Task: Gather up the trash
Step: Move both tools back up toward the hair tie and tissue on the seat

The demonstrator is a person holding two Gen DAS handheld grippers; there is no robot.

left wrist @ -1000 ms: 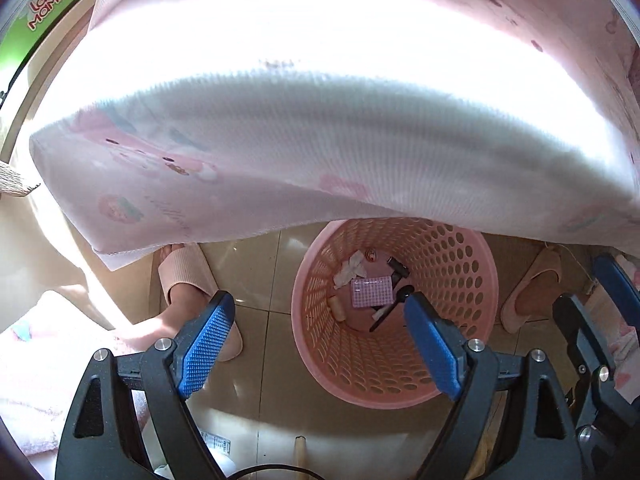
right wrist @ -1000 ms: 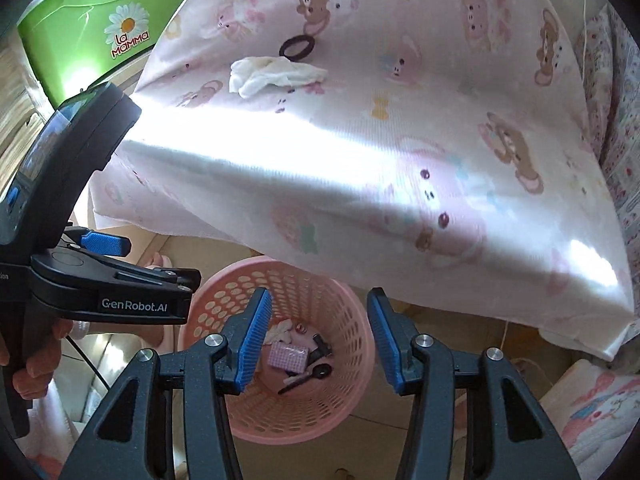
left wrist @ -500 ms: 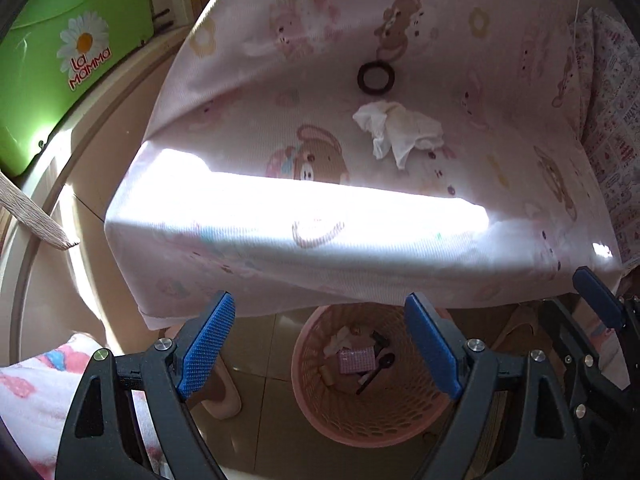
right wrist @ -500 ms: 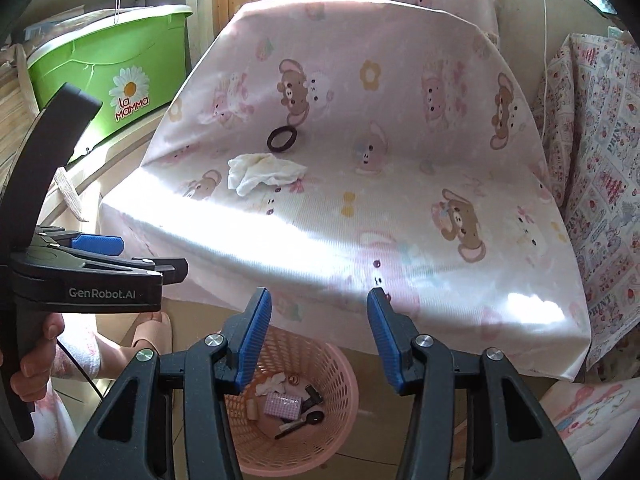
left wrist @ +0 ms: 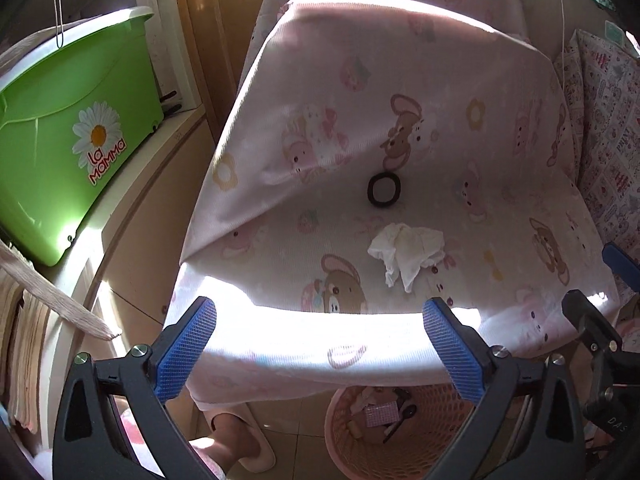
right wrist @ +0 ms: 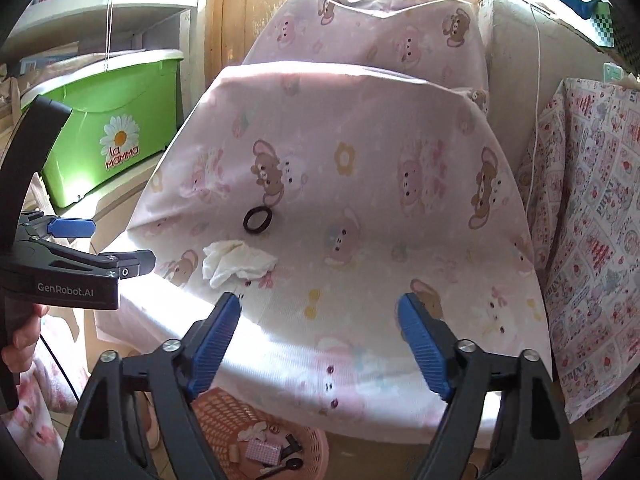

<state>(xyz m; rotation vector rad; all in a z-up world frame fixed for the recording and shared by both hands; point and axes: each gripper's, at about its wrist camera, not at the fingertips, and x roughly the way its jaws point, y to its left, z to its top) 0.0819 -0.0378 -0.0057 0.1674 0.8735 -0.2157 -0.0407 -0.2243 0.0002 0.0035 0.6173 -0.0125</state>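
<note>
Left tongs open, empty, hovering at the front edge of the cloth-covered seat. Tissue lies on the seat dead ahead of them, slightly right of centre, crumpled, no clear long axis. Black ring sits just beyond the tissue. Right tongs also open, empty; tissue is ahead and off to their left. Left tongs look nearer and better lined up. Basket on the floor below the seat edge, trash already inside.
</note>
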